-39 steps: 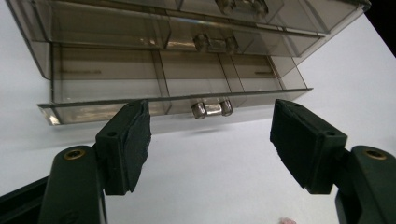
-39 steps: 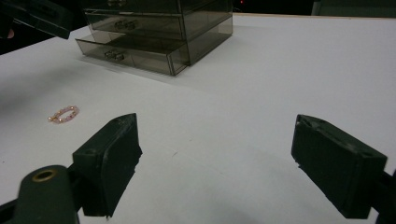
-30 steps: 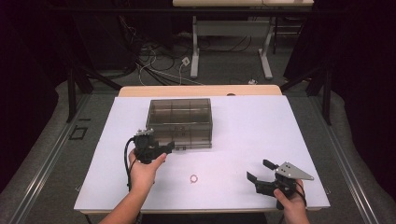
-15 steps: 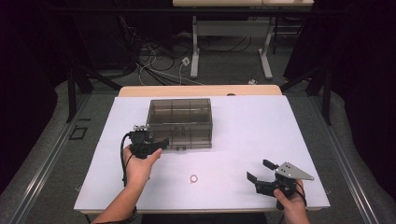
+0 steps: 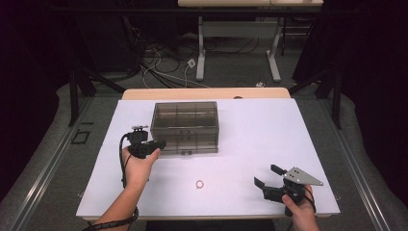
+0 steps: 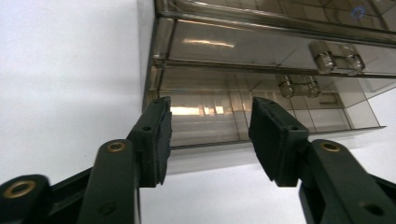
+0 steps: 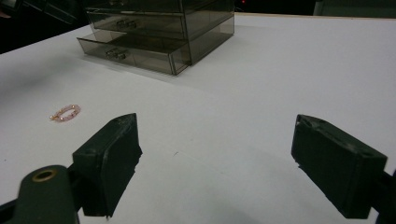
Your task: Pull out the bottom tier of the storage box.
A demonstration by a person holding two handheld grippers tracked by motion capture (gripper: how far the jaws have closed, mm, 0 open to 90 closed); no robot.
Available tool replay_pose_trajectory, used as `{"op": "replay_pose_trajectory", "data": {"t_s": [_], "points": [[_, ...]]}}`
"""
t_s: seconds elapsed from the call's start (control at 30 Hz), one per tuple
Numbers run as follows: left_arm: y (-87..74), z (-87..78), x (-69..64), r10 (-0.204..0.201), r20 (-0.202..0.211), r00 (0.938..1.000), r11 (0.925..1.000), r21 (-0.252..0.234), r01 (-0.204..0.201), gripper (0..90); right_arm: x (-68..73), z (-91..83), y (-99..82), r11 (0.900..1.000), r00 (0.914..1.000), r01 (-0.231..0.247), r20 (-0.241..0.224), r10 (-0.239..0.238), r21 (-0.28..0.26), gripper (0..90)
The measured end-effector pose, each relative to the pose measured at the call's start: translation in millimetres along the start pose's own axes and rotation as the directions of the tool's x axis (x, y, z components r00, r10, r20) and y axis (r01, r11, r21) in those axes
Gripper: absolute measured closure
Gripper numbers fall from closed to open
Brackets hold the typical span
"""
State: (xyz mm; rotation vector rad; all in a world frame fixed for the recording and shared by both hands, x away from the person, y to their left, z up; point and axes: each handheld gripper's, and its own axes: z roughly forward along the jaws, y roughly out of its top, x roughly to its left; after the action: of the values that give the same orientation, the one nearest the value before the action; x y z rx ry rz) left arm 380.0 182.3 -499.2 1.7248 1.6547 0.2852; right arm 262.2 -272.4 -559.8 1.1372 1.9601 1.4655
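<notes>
Your left hand-held gripper (image 5: 155, 144) sits at the front left corner of the smoky plastic drawer box (image 5: 185, 126), jaws half open and just been closing, with nothing between them; it points at the bottom drawer (image 6: 261, 123), which stands pulled out a little, probably so something can go in. The small pink bracelet (image 5: 200, 184) lies alone on the white surface (image 5: 269, 130), near the front edge between your hands. Your right hand-held gripper (image 5: 267, 175) rests low at the right, jaws wide and empty, aimed toward the bracelet, well placed to pick it up.
</notes>
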Motion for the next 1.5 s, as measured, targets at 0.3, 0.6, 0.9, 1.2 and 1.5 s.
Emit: {"op": "replay_pose_trajectory", "data": {"t_s": [0.3,0.6,0.9,1.2,1.5], "points": [[1.4,8.2,9.4,-0.012,-0.002,0.9999,0.9986,0.051,0.012,61.4,-0.2,0.0,0.1,1.0,1.0,0.005,-0.003,-0.005,0.007,14.8],[2.9,15.5,12.5,-0.019,-0.023,0.9996,0.9975,0.067,0.021,68.7,-0.4,0.4,0.0,1.0,1.0,0.006,-0.004,-0.006,0.001,14.9],[2.9,22.2,14.6,-0.009,-0.05,0.9987,0.9967,0.08,0.013,72.5,-0.3,0.3,0.0,1.0,1.0,0.005,-0.003,-0.005,0.003,14.8],[2.2,27.4,15.4,-0.015,-0.066,0.9977,0.9954,0.094,0.021,76.2,-0.2,0.2,0.0,1.0,1.0,0.003,-0.003,-0.003,0.004,14.8],[1.7,30.9,16.3,-0.019,-0.089,0.9958,0.9946,0.1,0.028,81.2,-0.4,0.5,0.0,1.0,1.0,0.006,-0.004,-0.006,0.002,14.9]]}}
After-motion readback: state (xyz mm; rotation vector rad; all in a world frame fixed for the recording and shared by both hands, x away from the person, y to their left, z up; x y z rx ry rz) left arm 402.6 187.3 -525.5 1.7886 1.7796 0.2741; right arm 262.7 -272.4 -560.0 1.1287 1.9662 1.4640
